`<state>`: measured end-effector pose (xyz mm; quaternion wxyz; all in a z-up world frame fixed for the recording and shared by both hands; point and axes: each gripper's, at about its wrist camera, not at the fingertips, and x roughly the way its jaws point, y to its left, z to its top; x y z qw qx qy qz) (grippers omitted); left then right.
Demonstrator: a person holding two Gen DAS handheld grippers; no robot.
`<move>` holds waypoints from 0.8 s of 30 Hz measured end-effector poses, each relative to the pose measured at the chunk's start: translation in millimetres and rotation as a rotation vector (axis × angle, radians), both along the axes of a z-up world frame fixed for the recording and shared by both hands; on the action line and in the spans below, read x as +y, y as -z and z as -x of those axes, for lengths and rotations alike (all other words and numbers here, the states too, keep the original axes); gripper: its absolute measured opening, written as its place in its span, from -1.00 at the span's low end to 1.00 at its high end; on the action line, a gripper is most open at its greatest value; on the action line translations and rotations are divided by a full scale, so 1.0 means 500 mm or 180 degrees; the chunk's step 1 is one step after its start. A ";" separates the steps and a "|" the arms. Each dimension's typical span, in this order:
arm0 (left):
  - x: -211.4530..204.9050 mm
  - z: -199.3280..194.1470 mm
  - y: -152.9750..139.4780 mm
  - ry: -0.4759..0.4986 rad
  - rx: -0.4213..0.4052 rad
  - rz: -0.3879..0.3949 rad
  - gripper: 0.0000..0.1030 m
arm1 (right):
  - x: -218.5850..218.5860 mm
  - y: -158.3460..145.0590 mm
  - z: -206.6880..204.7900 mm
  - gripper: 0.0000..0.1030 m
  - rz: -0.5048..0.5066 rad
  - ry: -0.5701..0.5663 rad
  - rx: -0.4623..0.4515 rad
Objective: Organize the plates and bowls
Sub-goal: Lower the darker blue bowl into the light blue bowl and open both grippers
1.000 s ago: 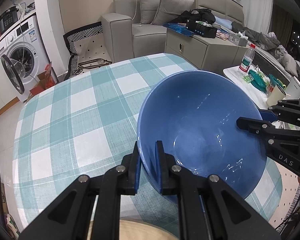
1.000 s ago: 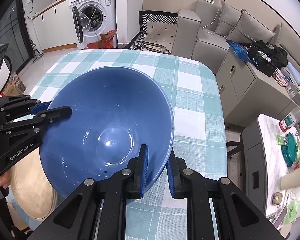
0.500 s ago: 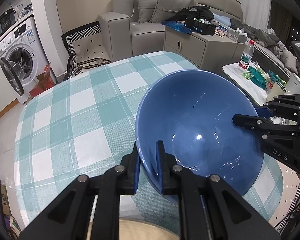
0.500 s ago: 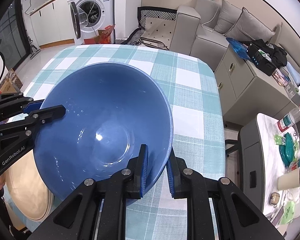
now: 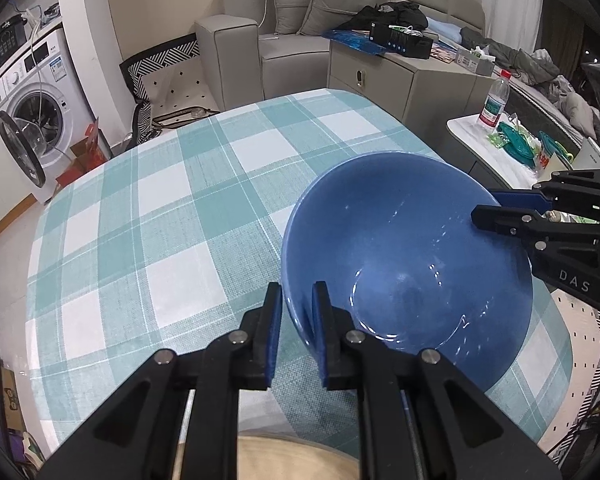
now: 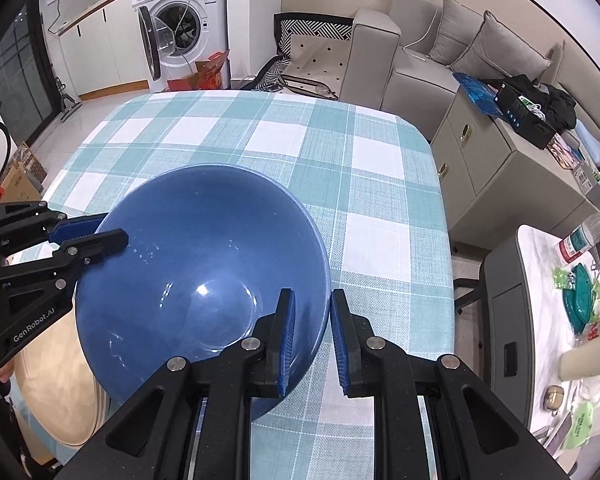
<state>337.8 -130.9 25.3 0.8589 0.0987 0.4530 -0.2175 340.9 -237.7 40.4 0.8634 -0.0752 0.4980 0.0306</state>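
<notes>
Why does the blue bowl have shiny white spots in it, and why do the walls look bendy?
Left wrist view: small glints inside the blue bowl are glare from lights; right wrist view: one bright spot near its bottom. Both views: fisheye lenses curve the walls and darken the corners.

A: Your left claw point(image 5: 296, 322) is clamped on the near rim of the blue bowl point(image 5: 408, 256), one pad outside the wall, one inside.

B: And your right claw point(image 5: 496, 210)?

A: It pinches the far right rim the same way. You hold the bowl tilted over the checked surface point(image 5: 160, 216).

B: Anything under you?

A: A tan plate point(image 5: 292, 456) shows at the bottom edge. Beyond the surface stand a washing machine point(image 5: 28, 120) with its door open, a grey sofa point(image 5: 268, 36) and a water bottle point(image 5: 494, 98)
</notes>
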 end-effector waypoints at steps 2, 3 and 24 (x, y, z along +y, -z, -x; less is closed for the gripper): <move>0.000 0.001 0.000 -0.0002 0.0001 0.0005 -0.76 | -0.001 -0.001 0.002 -0.66 -0.0014 0.0001 -0.0004; 0.000 0.002 -0.001 0.0001 -0.0003 0.0009 -0.76 | -0.002 -0.002 0.003 -0.66 -0.0023 -0.0002 -0.0006; 0.027 0.008 0.001 -0.0067 -0.0005 0.0232 -0.04 | -0.023 -0.006 0.030 0.38 -0.0395 -0.0067 -0.0179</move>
